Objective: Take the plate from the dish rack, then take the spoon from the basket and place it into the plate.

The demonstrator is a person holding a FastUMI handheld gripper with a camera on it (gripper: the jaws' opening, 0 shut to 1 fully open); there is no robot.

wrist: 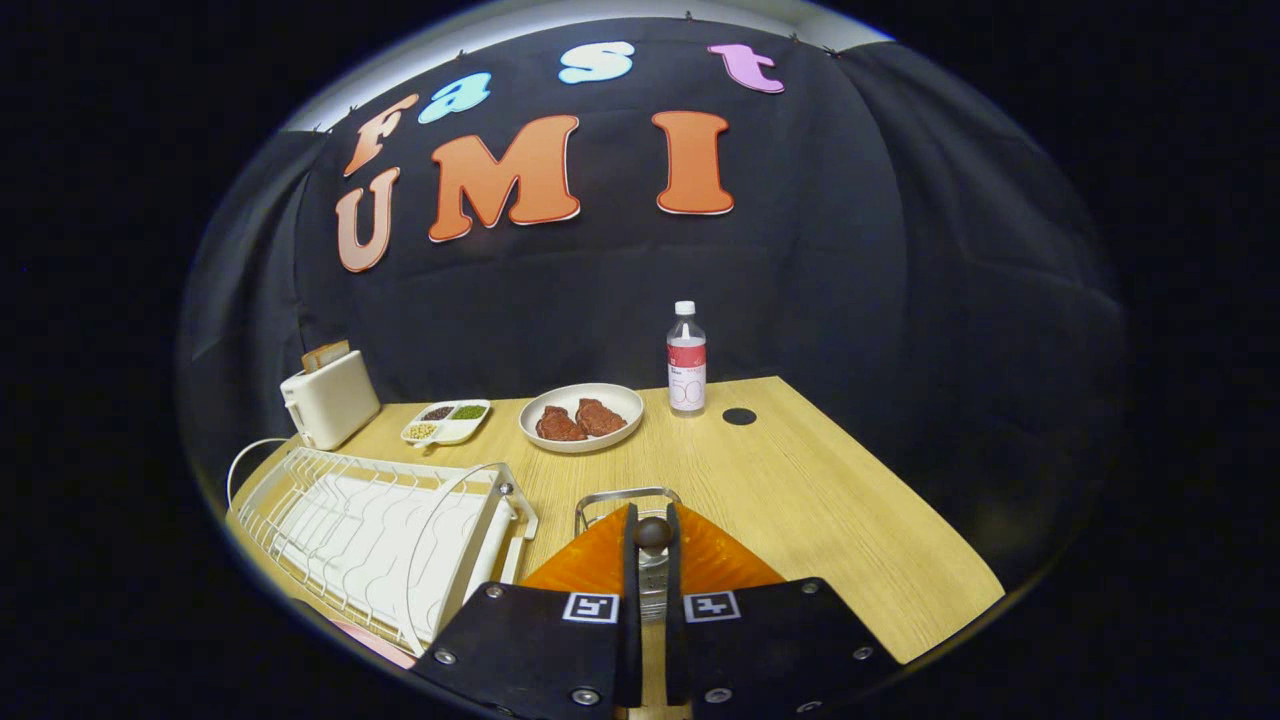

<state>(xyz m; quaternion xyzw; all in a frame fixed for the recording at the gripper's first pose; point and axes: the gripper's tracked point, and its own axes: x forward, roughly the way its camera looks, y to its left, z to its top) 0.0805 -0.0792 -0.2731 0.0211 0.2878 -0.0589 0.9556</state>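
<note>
The tongs (652,590) are pinching the spoon (653,560): both fingers (560,640) press on its thin handle, which stands upright in the narrow gap between them. The round dark knob at the end of the handle shows just above the fingertips. The lower part of the spoon is hidden by the fingers, so I cannot tell where its bowl is.

Just behind the fingers there is the metal wire basket (625,497); its rim shows a little above the spoon. Something orange lies directly under the tongs; it is probably the plate (720,562), but the fingers cover most of it and its shape is not clear.

The white dish rack (370,545) stands on the bench (820,500) to the left of the tongs, near the bench edge, and I see no dish standing in it.

Farther away on the bench, a white dish with two pieces of meat (581,417) stands near the middle. A water bottle (686,360) is upright just to its right. A small divided tray with beans (446,422) lies to the left of the dish, and a white toaster (328,398) with a slice of bread stands at the far left corner.
</note>
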